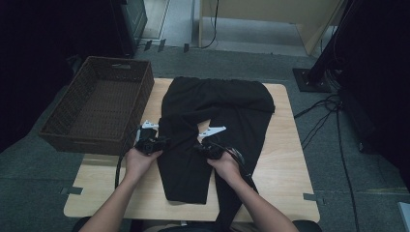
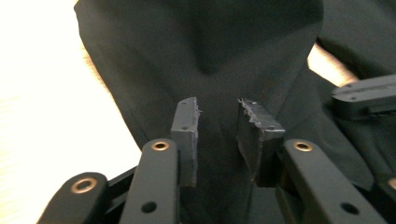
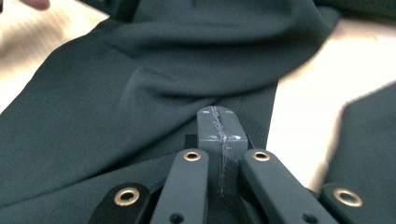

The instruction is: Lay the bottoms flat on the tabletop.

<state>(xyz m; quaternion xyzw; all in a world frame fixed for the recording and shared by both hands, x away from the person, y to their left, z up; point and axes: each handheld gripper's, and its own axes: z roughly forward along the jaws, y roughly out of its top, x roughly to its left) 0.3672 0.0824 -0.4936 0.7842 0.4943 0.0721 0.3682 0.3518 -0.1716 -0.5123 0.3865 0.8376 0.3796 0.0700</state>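
High view: a pair of black trousers (image 1: 212, 125) lies flat on a pale wood-grain table (image 1: 285, 164), waistband at the far edge and legs running toward the person. The fabric is matte, smooth and softly creased. A dark brown woven wicker basket (image 1: 101, 104), rectangular with sloped walls, sits at the table's far-left corner, just beside the trousers. The left gripper (image 1: 162, 141) rests at the outer edge of the left trouser leg; the right gripper (image 1: 200, 145) sits at the inner edge of that leg, near the crotch. A grey triangular plate tops each unit.

Left gripper view: two black arms with brass-coloured rivets carry rectangular grey pads (image 2: 187, 135) with frayed upper edges. The jaws stand partly apart with a ridge of black cloth rising between them; whether the pads press on it cannot be told.

Right gripper view: the pads (image 3: 209, 128) meet along a thin vertical seam, fully closed. Whether cloth is pinched between them cannot be told. Folded black cloth lies directly beyond the tips, with bare table to either side.
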